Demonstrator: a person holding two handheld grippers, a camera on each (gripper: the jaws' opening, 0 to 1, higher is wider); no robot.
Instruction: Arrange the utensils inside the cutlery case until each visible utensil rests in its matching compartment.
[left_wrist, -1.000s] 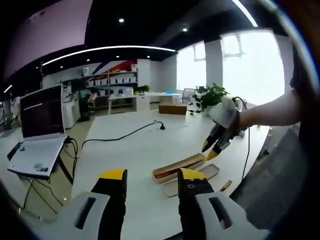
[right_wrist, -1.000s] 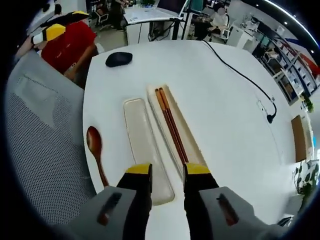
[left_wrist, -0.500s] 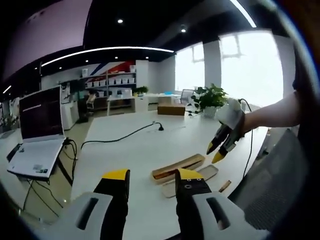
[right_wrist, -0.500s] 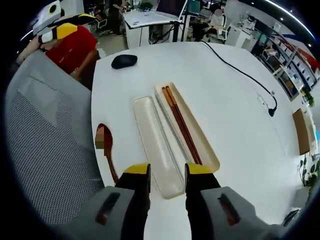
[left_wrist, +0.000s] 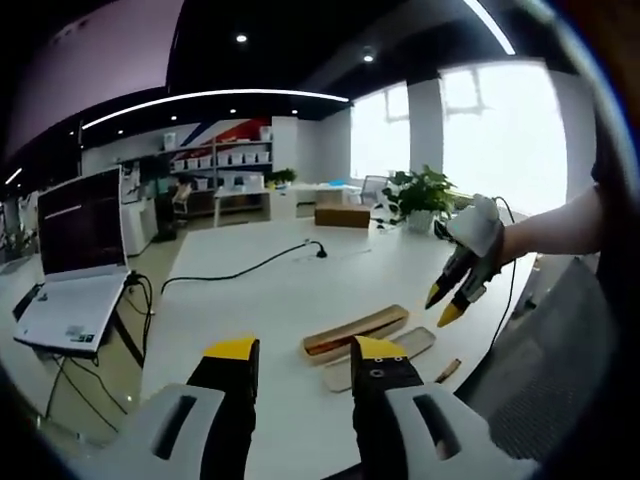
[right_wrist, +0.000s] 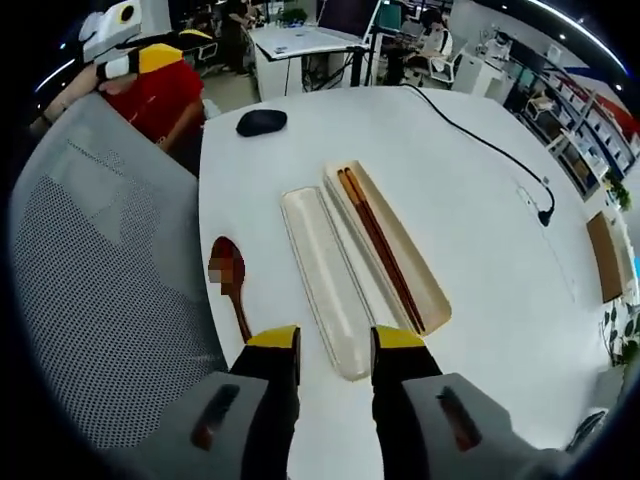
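In the right gripper view, the right gripper (right_wrist: 335, 345) hangs above the near end of the round white table (right_wrist: 470, 230), its yellow-tipped black jaws spread apart with nothing between them. Just past the tips lies the pale cream oblong lid (right_wrist: 322, 280), and touching its far side sits the matching cream cutlery case (right_wrist: 425, 295), open, with the pair of dark reddish-brown wooden chopsticks (right_wrist: 380, 245) lying lengthwise inside it. The brown wooden spoon (right_wrist: 232, 285) rests on the table near the edge, outside the case, beside the grey mesh chair back (right_wrist: 100, 300). Farther off lies a black computer mouse (right_wrist: 262, 122). In the left gripper view, the left gripper (left_wrist: 300, 360) also stands with jaws parted and empty; beyond it sits an open laptop (left_wrist: 75, 250).
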